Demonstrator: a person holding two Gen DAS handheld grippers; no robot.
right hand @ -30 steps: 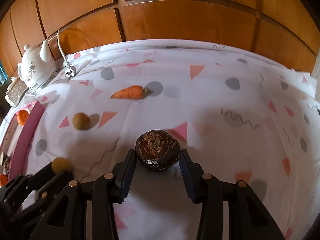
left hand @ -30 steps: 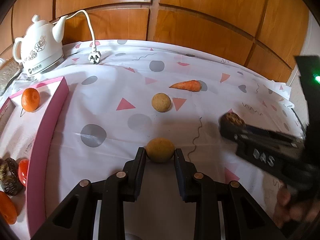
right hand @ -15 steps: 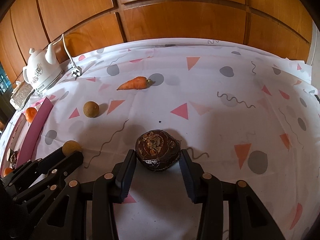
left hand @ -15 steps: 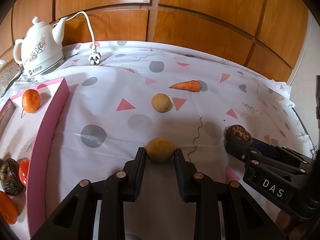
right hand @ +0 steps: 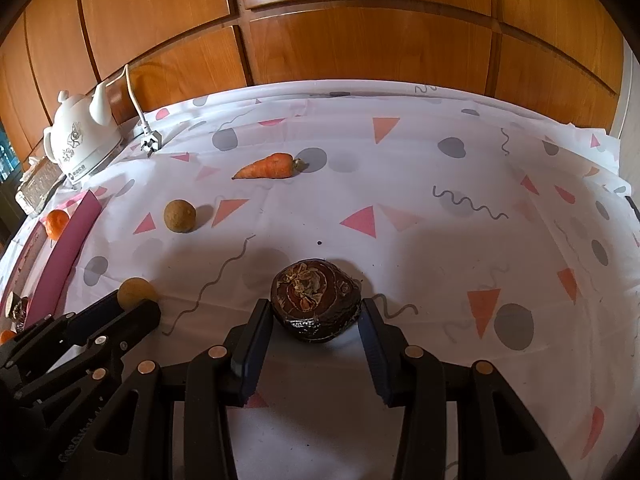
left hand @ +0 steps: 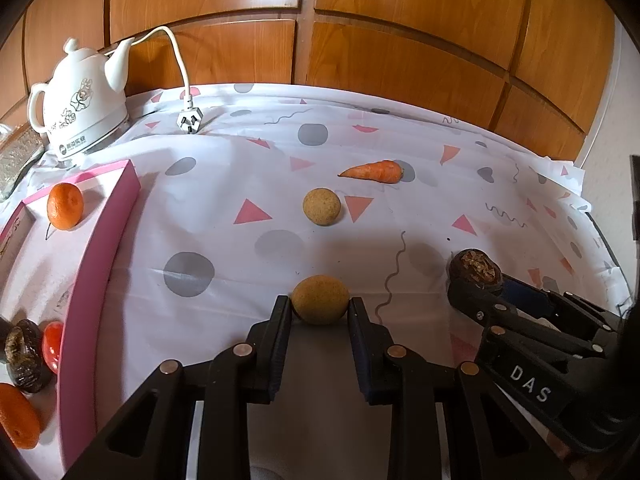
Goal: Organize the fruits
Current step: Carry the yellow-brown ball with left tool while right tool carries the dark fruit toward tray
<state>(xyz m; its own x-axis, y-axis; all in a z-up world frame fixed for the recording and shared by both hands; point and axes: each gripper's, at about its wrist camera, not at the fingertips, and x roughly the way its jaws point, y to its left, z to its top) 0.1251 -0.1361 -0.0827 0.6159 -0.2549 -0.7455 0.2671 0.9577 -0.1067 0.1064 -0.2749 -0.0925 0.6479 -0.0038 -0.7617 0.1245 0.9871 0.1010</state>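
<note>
My left gripper (left hand: 320,309) is shut on a round tan fruit (left hand: 320,300), held just over the patterned tablecloth. In the right wrist view that gripper (right hand: 134,305) shows at the lower left, still with the tan fruit (right hand: 134,290). My right gripper (right hand: 314,314) is shut on a dark brown, rough-skinned fruit (right hand: 315,300); the left wrist view has the same gripper (left hand: 472,286) and fruit (left hand: 476,266) at the right. A second tan fruit (left hand: 321,206) and a carrot (left hand: 374,171) lie loose on the cloth farther back.
A pink tray (left hand: 100,248) at the left holds a mandarin (left hand: 65,205), a red fruit (left hand: 53,346), a dark fruit (left hand: 24,354) and an orange one (left hand: 16,420). A white kettle (left hand: 80,96) with its cord and plug (left hand: 189,121) stands back left. Wood panelling (left hand: 400,40) backs the table.
In the left wrist view the right gripper with the dark fruit has sunk and drawn back toward the lower right. The left gripper and its tan fruit have not moved.
</note>
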